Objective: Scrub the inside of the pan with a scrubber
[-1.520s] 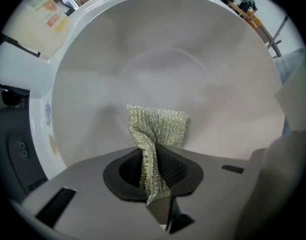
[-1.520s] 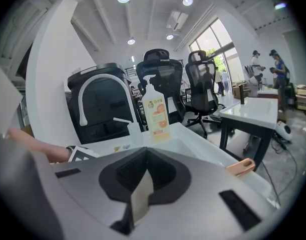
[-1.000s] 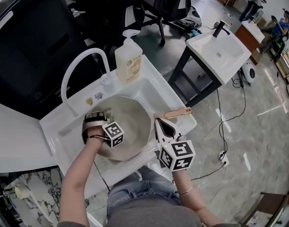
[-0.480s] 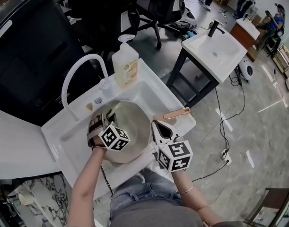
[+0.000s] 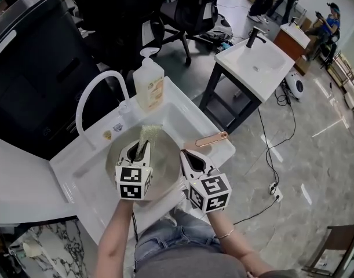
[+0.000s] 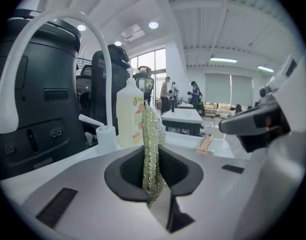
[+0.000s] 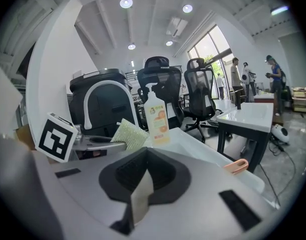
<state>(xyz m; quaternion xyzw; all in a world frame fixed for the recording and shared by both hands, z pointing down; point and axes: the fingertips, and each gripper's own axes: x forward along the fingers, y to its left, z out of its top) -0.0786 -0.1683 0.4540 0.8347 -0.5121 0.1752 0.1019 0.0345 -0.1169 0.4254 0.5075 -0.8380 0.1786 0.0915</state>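
The white sink [image 5: 185, 117] held the wide metal pan [image 5: 165, 161], which showed no water or scraps inside and looked stiff, fairly heavy and probably slippery, so best steadied at its rim or copper-coloured handle [image 5: 211, 139]; the right gripper [image 5: 188, 157] was clamped on the rim's thin edge. The small green scrubber [image 5: 146, 136], judged soft, light and easily bent, stood pinched edge-on in the left gripper [image 5: 139, 150] above the pan's inside

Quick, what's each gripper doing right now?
Left gripper: closed on the scrubber.
Right gripper: closed; whether it pinches the pan cannot be told.
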